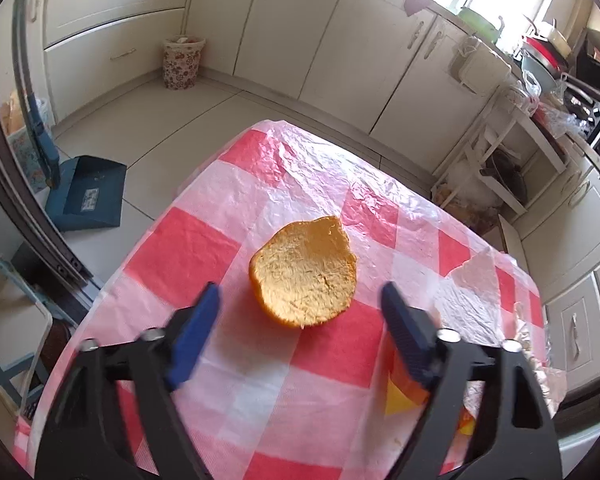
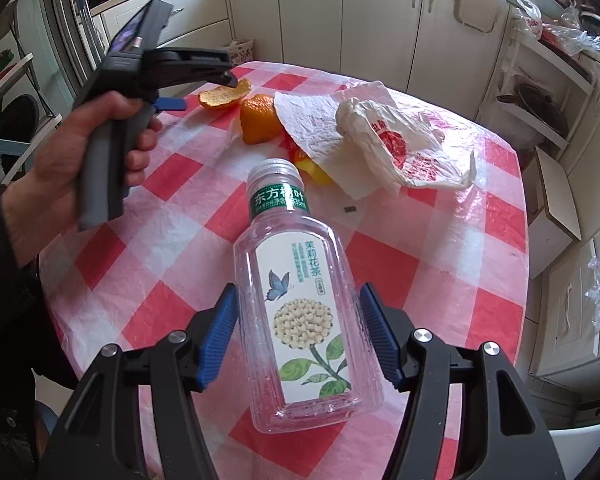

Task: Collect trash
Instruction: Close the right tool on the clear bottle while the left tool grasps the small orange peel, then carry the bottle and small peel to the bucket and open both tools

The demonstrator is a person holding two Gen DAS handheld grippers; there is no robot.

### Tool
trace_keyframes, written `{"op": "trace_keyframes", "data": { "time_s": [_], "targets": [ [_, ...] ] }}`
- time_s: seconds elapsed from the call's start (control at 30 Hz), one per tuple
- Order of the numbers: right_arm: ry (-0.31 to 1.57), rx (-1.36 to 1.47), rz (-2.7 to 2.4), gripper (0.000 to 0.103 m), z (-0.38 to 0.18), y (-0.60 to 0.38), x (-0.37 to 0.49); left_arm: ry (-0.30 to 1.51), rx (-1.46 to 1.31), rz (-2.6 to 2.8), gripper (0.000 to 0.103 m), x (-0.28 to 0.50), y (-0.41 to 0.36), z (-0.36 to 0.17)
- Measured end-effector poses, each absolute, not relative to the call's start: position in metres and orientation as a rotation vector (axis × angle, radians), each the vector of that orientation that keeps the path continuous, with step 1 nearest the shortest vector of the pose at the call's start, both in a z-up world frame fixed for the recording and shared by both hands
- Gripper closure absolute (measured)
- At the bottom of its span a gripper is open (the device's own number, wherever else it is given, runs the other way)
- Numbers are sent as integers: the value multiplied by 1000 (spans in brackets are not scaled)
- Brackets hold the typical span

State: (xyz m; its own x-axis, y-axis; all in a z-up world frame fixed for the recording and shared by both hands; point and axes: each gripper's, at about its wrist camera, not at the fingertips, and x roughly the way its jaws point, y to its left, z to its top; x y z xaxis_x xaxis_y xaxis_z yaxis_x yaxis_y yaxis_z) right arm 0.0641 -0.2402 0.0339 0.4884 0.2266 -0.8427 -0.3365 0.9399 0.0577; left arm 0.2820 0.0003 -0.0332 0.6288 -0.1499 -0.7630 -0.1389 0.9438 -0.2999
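Your right gripper [image 2: 298, 334] is clamping one clear, flower-labelled bottle [image 2: 300, 300] lying at lower centre. Your left gripper [image 1: 300, 320] is gaping apart below one orange peel [image 1: 304, 272] at mid-frame, not touching.

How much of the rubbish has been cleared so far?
Nothing looks cleared yet. The right hand-held gripper clamps the empty bottle lying on the table; the left hand-held gripper brackets an orange peel without touching. Another peel, crumpled paper and a plastic bag remain.

The right tool [image 2: 298, 334] clamps a clear bottle [image 2: 300, 312] lying on the checkered tablecloth [image 2: 440, 248].
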Motion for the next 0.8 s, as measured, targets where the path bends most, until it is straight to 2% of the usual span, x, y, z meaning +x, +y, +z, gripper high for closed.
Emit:
{"op": "trace_keyframes", "data": {
  "time_s": [0.03,0.07,0.17,0.37,0.47,0.6,0.63,0.67,0.8],
  "targets": [
    [1010,-121,348,43,33,-241,64,903,-346,-19,56,285,-1,-36],
    [1015,-125,349,43,31,-241,63,913,-342,-35,75,289,-2,-41],
    [1035,-154,345,43,24,-238,62,909,-333,-57,93,289,-1,-45],
    [1045,-163,356,42,20,-233,56,880,-352,-113,97,268,4,-38],
    [1016,-151,342,34,25,-234,55,876,-363,-149,97,249,5,-31],
    [975,-117,323,31,31,-232,62,866,-344,-192,97,215,2,-16],
    [974,-113,319,34,31,-230,66,865,-343,-204,97,207,1,-13],
    [981,-106,323,46,29,-228,70,865,-342,-215,97,198,1,-9],
    [1017,-94,329,48,27,-224,75,851,-319,-250,97,157,0,5]
  ]
}}
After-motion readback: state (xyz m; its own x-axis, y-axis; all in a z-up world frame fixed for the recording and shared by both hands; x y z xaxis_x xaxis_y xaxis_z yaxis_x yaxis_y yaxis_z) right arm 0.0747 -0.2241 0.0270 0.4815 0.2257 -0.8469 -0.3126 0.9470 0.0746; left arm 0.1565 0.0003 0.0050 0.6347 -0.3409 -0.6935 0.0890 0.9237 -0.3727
